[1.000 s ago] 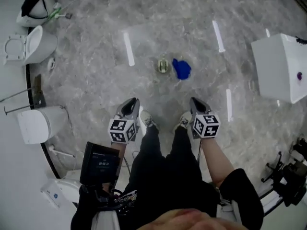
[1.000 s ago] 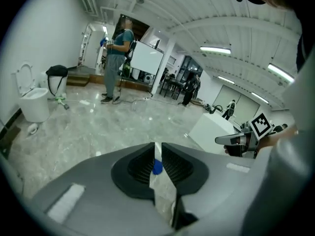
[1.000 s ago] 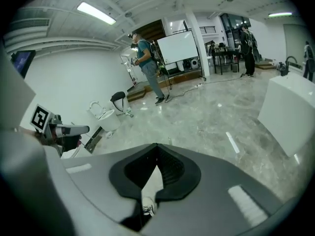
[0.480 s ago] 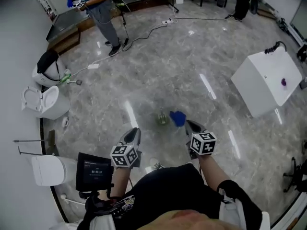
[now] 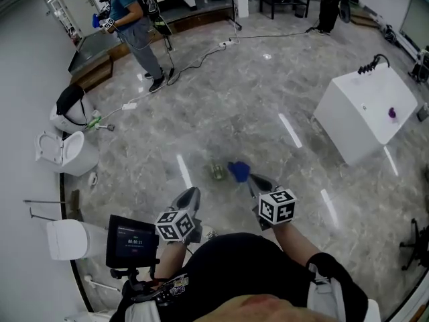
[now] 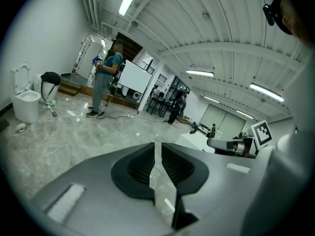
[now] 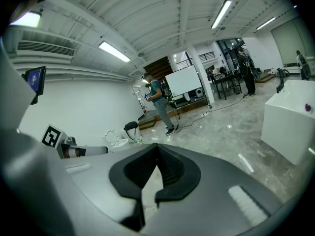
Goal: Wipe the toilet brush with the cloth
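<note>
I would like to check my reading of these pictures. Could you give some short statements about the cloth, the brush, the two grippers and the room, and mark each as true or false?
1. The blue cloth lies on the floor, in no gripper. True.
2. The right gripper holds the toilet brush. False: its jaws are shut on nothing, and the brush is on the floor beside the cloth.
3. The left gripper has its jaws slightly apart with nothing between them. True.
4. The white box stands at the left of the head view. False: it is at the right. A toilet is at the left.
5. Another person stands at the far end of the room. True.
</note>
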A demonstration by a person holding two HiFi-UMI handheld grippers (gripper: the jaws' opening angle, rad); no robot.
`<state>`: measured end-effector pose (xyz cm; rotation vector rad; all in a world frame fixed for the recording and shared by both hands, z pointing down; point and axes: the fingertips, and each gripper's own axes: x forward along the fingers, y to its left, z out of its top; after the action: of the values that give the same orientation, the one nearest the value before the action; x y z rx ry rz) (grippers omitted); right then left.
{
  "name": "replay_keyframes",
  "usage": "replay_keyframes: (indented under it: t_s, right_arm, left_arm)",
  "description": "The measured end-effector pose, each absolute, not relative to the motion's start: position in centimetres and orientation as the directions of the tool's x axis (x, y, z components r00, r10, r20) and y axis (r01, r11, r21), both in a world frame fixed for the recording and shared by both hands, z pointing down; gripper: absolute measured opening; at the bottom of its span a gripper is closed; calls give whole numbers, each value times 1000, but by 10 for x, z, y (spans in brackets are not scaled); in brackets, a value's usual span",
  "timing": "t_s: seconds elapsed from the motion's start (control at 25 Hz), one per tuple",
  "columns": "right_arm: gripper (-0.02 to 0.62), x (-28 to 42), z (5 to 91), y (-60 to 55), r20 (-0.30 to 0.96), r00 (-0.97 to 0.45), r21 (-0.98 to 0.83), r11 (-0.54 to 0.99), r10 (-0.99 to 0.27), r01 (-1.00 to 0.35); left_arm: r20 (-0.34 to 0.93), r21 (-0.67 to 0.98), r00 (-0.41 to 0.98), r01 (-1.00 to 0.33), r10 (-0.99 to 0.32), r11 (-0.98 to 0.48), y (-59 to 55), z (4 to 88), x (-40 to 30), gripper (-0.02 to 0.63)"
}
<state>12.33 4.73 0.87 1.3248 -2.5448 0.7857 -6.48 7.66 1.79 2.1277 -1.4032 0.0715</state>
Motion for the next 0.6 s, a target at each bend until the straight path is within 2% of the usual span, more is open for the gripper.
replay_keyframes:
  t_s: [0.16, 0.36, 0.6]
  right_arm:
    - [2, 145, 3, 71, 370, -622, -412, 479, -690, -775]
    - [2, 186, -21, 122, 397, -643, -446, 474, -655, -759]
    - [2, 204, -19, 73, 352, -593, -394, 460, -724, -796]
  left_arm:
    - [337, 476, 430, -845, -838, -242, 100, -2, -38, 43]
    - [371, 445, 408, -867, -834, -226, 166, -18, 5, 43]
    - [344, 453, 469, -842, -813, -294, 98, 2, 28, 43]
